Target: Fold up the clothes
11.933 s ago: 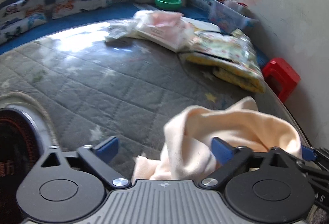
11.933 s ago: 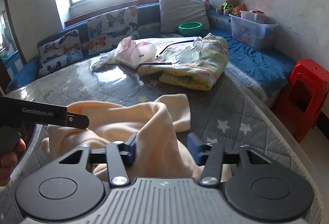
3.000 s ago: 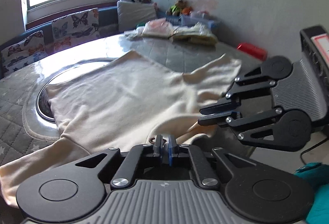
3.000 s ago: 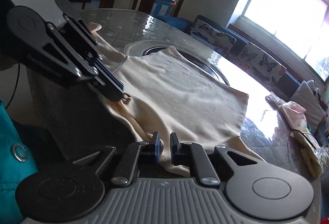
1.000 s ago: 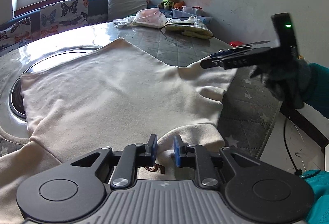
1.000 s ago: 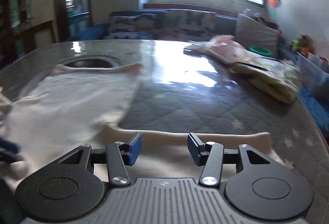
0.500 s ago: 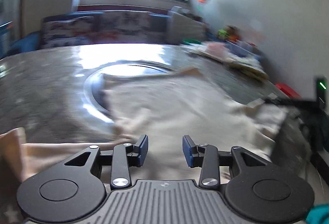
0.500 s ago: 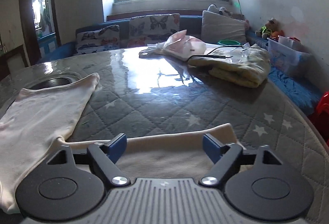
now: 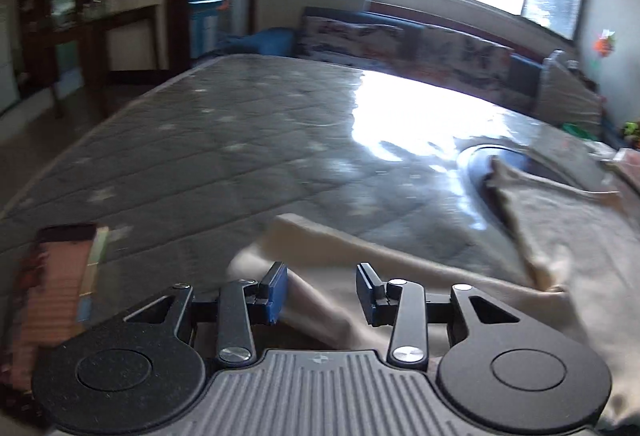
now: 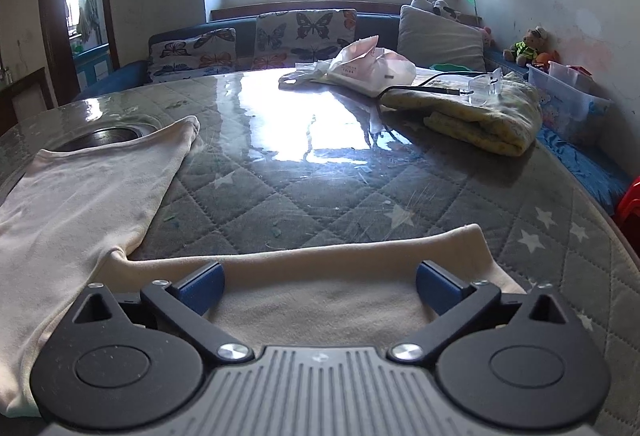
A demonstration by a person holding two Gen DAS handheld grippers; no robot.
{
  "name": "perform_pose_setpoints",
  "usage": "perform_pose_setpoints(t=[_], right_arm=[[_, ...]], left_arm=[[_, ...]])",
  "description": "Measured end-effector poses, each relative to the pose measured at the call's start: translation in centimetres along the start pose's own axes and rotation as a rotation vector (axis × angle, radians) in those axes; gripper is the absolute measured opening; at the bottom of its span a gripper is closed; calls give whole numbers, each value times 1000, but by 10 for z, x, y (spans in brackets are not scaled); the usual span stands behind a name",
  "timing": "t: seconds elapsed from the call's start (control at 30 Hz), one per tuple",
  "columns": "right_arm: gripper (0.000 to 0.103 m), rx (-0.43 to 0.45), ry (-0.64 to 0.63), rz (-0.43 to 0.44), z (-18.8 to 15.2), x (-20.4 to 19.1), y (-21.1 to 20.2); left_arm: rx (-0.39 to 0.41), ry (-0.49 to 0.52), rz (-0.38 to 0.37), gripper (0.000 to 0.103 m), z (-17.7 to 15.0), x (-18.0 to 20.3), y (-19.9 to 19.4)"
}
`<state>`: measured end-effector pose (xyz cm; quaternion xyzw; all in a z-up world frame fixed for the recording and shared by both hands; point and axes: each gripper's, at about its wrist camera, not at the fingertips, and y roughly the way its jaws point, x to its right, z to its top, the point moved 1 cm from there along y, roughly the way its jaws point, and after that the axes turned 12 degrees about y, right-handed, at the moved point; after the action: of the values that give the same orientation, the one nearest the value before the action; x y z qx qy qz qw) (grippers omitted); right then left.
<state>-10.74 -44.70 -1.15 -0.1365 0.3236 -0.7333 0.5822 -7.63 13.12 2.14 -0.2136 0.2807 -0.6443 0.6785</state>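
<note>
Left gripper [image 9: 320, 292] jaws part-open over cream shirt [image 9: 400, 256] sleeve; right gripper [image 10: 320, 290] jaws wide apart, empty.

Spread jaws over cream sleeve [image 10: 320, 272]

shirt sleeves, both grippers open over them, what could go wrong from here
1. The right gripper is spread wide over the flat right sleeve; closing may slide over the cloth and catch nothing.
2. The left gripper sits over a rumpled left sleeve in a blurred view; it may pinch one layer only or miss the cuff.
3. The shirt lies partly over the table's round recess, so folding there may sag and skew.
</note>
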Motion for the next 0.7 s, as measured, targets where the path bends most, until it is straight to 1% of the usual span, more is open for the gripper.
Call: perform_pose_setpoints(t=[0.07,0.1,0.17,0.23,0.33,0.43,0.5,0.57,0.6,0.67,0.7], right_arm=[[103,-4,-2,-2,-1,0,1],[103,-5,-3,-2,-1,0,1],[103,-6,-6,-4,-1,0,2],[103,-6,-9,-6,-1,0,2],[103,-6,-9,-6,-2,0,2],[103,-6,-10,-7,-2,0,2],[103,-6,-10,-7,-2,0,2],[103,-7,-11,-7,-2,0,2],[103,-7,-11,-7,-1,0,2],[103,-8,-11,-7,-1,0,2],[103,-8,-11,-8,-1,0,2]], left_arm=[[-5,-15,55,43,-5,-9,-6],[-5,-22,65,43,-5,-11,-8],[10,-28,62,44,-2,-10,-12],[40,-4,31,47,5,0,-16],[47,44,0,53,13,14,-7],[0,44,-30,53,14,23,9],[4,46,-51,53,15,31,10],[30,64,-75,60,20,42,3],[45,77,-92,63,23,49,-1],[68,113,-130,70,27,65,-8],[80,132,-146,72,30,75,-11]])
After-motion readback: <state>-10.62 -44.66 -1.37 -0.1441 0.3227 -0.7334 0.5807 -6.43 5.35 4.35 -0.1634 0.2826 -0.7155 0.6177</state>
